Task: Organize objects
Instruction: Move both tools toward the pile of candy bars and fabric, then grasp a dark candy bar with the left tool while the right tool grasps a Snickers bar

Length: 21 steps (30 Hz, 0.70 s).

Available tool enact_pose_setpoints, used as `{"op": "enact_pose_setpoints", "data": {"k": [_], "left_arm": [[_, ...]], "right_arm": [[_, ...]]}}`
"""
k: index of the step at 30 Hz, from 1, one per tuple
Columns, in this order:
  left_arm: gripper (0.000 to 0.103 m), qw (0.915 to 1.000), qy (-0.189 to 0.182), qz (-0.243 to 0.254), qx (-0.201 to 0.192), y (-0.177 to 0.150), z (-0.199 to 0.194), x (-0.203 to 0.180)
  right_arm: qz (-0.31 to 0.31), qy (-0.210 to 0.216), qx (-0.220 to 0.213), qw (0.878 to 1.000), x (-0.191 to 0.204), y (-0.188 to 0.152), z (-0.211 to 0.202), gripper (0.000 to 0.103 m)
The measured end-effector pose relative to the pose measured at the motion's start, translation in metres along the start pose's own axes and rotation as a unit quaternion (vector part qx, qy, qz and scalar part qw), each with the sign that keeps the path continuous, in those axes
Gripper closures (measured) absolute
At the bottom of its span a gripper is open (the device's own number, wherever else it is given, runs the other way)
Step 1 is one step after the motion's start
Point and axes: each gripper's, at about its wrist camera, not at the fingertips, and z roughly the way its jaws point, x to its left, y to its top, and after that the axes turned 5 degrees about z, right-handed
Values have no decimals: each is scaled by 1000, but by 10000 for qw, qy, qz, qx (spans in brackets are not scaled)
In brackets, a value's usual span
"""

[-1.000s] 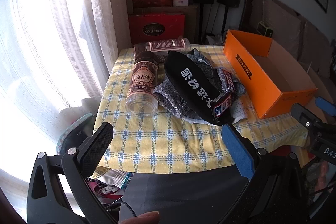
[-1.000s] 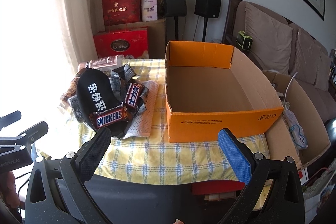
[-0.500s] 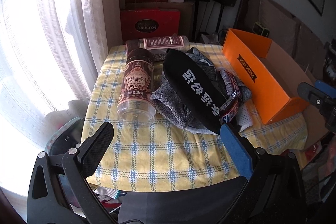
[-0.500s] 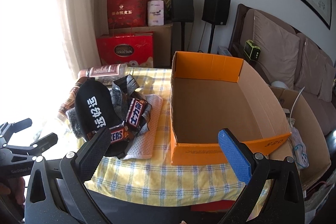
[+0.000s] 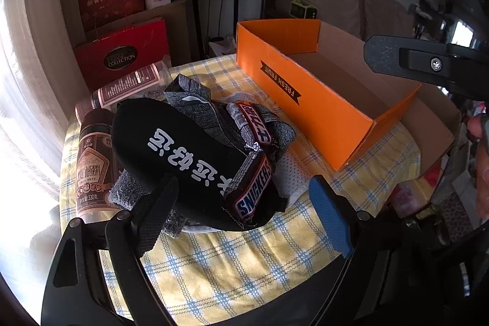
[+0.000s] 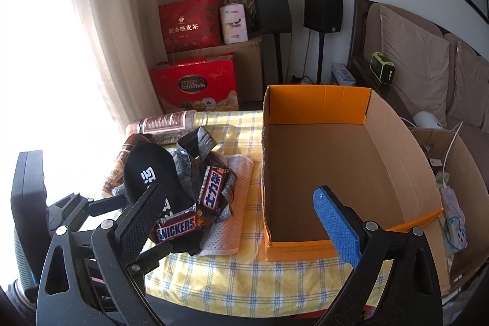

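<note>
The left gripper (image 5: 243, 205) is held with its jaws spread wide and nothing between them; it hangs low over the near end of a pile of objects on a table covered with a yellow checked cloth (image 5: 232, 268). Directly ahead of its fingers lies a black insole (image 5: 171, 155) with white characters, and a Snickers bar (image 5: 252, 188) rests on the near end of that insole. A second bar (image 5: 255, 124), in a wrapper printed with Chinese characters, lies just beyond it, on grey knitted fabric (image 5: 195, 100). A white mesh cloth (image 5: 290, 170) sits under the right side of the pile. Two brown-labelled jars lie on their sides to the left: one jar (image 5: 91, 170) beside the insole, the other jar (image 5: 128, 84) at the far edge of the table. The orange cardboard box (image 5: 305, 100) (marked FRESH FRUIT on its side) stands open to the right of the pile, just beside the mesh cloth. The right gripper (image 6: 238, 222) is likewise wide open and holds nothing; in its own view it hangs over the near table edge, with its blue finger (image 6: 336, 225) in front of the box's near wall (image 6: 305, 249) and its black finger (image 6: 137, 222) in front of the pile.
</note>
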Motion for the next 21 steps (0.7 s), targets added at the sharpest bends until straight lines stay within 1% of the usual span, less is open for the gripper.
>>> {"op": "enact_pose_setpoints", "data": {"k": [3, 5, 7, 9, 11, 12, 14, 16, 17, 19, 21], "left_arm": [[22, 9997, 126, 173, 136, 3, 15, -5], [26, 9995, 137, 220, 172, 3, 21, -8], [26, 9992, 180, 302, 184, 4, 25, -11], [34, 9985, 268, 420, 237, 2, 31, -15], [46, 9978, 282, 514, 314, 0, 37, -16], [50, 9974, 294, 554, 354, -1, 40, -17], [66, 9969, 309, 594, 419, -4, 46, -18], [70, 9975, 173, 570, 380, -7, 47, -17], [76, 9977, 109, 565, 352, -8, 46, -17], [79, 9981, -4, 529, 325, -9, 45, -17], [85, 9984, -133, 467, 277, -10, 41, -16]], "right_arm": [[102, -1, 77, 9999, -9, -2, 4, 10], [161, 21, 114, 9998, -14, -3, 6, 15], [195, 37, 145, 9997, -16, -4, 7, 18], [204, 31, 163, 9997, -18, -4, 8, 19], [229, 61, 168, 9996, -20, -3, 9, 19], [242, 82, 174, 9995, -20, -3, 9, 19], [259, 121, 176, 9994, -21, -2, 8, 19], [248, 115, 171, 9995, -20, -2, 8, 19], [241, 118, 171, 9995, -20, -2, 8, 19], [242, 143, 183, 9994, -19, -2, 9, 19], [228, 159, 193, 9994, -17, -1, 10, 19]]}}
